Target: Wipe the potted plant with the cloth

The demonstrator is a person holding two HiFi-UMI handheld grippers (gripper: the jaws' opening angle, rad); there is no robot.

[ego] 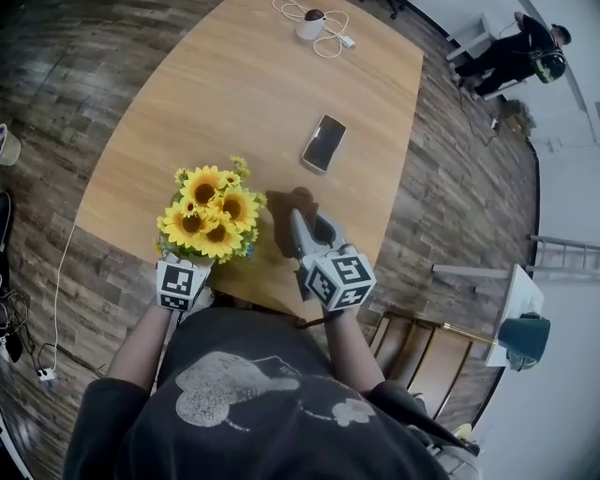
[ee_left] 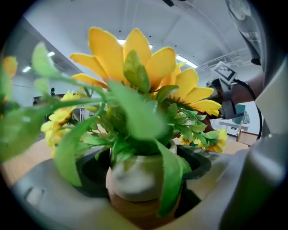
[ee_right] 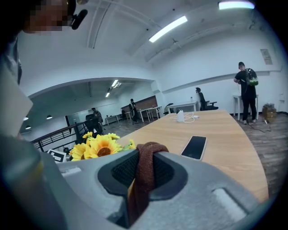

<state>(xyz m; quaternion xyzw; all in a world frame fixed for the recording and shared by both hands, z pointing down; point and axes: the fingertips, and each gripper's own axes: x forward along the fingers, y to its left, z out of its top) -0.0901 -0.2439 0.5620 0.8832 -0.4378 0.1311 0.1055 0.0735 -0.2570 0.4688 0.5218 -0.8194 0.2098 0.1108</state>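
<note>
The potted plant (ego: 208,214), yellow sunflowers with green leaves in a small white and tan pot (ee_left: 135,182), stands near the table's front edge. My left gripper (ee_left: 143,167) has its jaws round that pot, one pad against each side; in the head view only its marker cube (ego: 181,284) shows below the blooms. To the right of the flowers my right gripper (ego: 306,221) is shut on a brown cloth (ee_right: 146,158), which is pinched upright between the pads. The cloth (ego: 298,200) hangs close beside the sunflowers, apart from them.
A black phone (ego: 323,142) lies on the wooden table (ego: 234,84) beyond the cloth. A white device with a coiled cable (ego: 312,23) sits at the far end. A person (ego: 516,52) stands off to the far right. A stair railing lies below the table's front edge.
</note>
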